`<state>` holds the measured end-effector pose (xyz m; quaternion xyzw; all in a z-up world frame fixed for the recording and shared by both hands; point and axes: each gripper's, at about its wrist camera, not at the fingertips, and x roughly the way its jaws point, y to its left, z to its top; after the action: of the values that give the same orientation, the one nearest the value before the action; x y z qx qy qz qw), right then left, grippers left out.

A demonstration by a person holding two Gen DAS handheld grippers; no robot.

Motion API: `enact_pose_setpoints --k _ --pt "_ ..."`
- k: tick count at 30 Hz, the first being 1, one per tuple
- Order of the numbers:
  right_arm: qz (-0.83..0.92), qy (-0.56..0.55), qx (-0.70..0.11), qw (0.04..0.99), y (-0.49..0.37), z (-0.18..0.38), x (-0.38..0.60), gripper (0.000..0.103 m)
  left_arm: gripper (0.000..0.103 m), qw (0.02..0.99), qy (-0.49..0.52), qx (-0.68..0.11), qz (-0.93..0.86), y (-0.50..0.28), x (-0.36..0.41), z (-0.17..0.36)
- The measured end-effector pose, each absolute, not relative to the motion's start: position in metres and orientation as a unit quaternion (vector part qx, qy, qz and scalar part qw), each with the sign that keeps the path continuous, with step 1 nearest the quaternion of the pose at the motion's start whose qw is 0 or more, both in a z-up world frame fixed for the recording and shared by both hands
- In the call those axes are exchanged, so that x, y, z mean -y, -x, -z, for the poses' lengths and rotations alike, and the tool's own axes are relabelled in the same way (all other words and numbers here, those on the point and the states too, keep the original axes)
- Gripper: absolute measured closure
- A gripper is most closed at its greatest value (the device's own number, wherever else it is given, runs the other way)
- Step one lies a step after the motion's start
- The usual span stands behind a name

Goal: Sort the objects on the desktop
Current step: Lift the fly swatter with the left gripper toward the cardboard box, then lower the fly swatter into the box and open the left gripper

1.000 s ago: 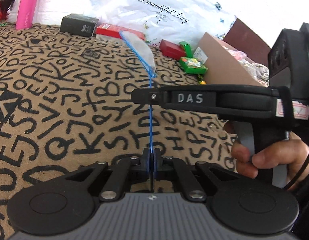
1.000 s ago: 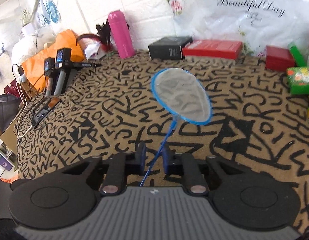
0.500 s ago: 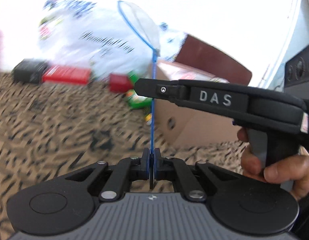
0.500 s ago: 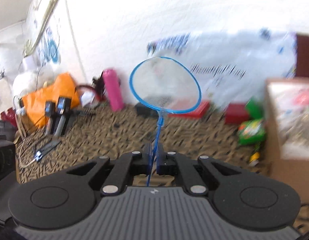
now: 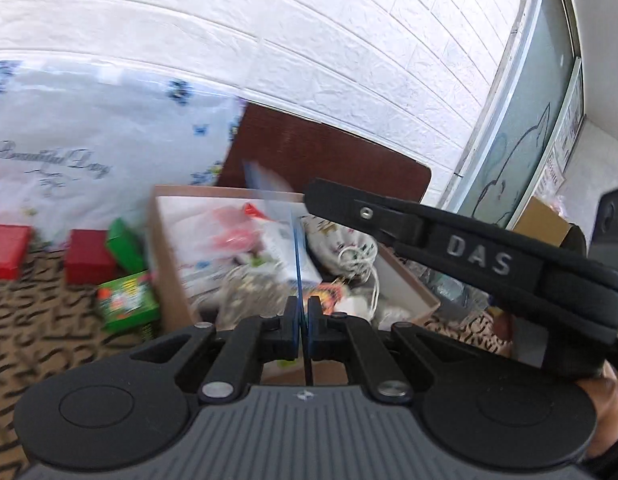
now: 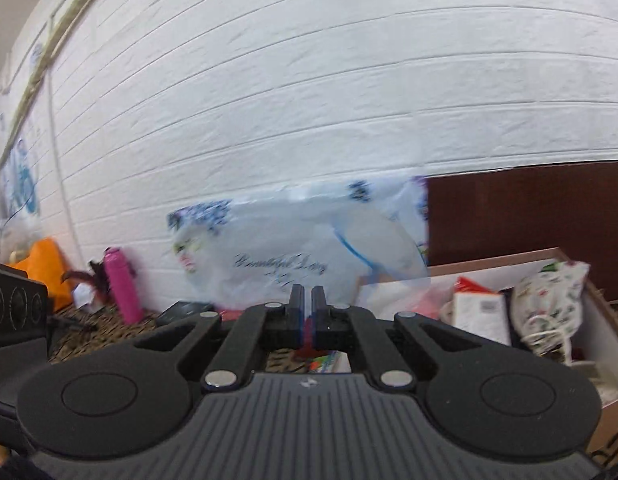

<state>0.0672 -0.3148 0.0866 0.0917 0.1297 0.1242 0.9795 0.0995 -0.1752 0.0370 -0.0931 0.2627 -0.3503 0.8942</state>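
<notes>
While its thin blue handle was clenched by the left tongs (image 5: 303,311), the net (image 5: 297,256) appeared blurred; the right tongs (image 6: 307,305) were seen nearly closed, apparently empty.

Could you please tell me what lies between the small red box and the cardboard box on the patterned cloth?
In the left wrist view, two green boxes lie between the small red box and the cardboard box: one tilted, one printed.

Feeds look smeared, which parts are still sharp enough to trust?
Left wrist: left gripper and blue net handle sharp, cardboard box contents smeared. Right wrist: right gripper crisp, net hoop a blurred streak.
</notes>
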Motion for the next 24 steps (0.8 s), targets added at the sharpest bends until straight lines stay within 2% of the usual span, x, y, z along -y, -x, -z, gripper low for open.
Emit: enact_pose_setpoints --k 9,11,13,14,18,20,21,22,24 --pt "-0.058 -0.105 -0.151 0.981 -0.098 -0.063 0.375 0.101 0.102 0.884 0.091 -0.291 0.354 -0.145 0.209 -0.016" --pt "-0.046 -0.111 -0.158 0.980 -0.095 -0.053 0.383 0.099 0.093 0.889 0.091 -0.284 0.348 -0.139 0.202 -0.012" --pt "-0.032 -0.114 -0.171 0.978 -0.094 -0.041 0.389 0.094 0.062 0.893 0.086 -0.283 0.339 -0.133 0.196 -0.010" --pt "-0.031 -0.119 -0.177 0.976 -0.093 -0.035 0.391 0.093 0.059 0.894 0.082 -0.283 0.336 -0.131 0.195 -0.009" --pt "-0.025 -0.139 -0.200 0.970 -0.098 -0.021 0.398 0.090 0.057 0.890 0.059 -0.292 0.345 -0.126 0.198 -0.004" --pt "-0.015 -0.138 -0.209 0.968 -0.101 -0.017 0.398 0.077 0.053 0.886 0.053 -0.295 0.354 -0.124 0.200 -0.003" --pt "-0.012 -0.139 -0.212 0.967 -0.102 -0.016 0.399 0.061 0.052 0.885 0.047 -0.296 0.356 -0.123 0.202 -0.002" --pt "-0.010 -0.141 -0.211 0.967 -0.101 -0.015 0.399 0.051 0.053 0.885 0.040 -0.298 0.356 -0.123 0.204 0.000" --pt "-0.012 -0.143 -0.204 0.968 -0.100 -0.015 0.400 0.049 0.056 0.884 0.027 -0.305 0.353 -0.123 0.210 0.002"
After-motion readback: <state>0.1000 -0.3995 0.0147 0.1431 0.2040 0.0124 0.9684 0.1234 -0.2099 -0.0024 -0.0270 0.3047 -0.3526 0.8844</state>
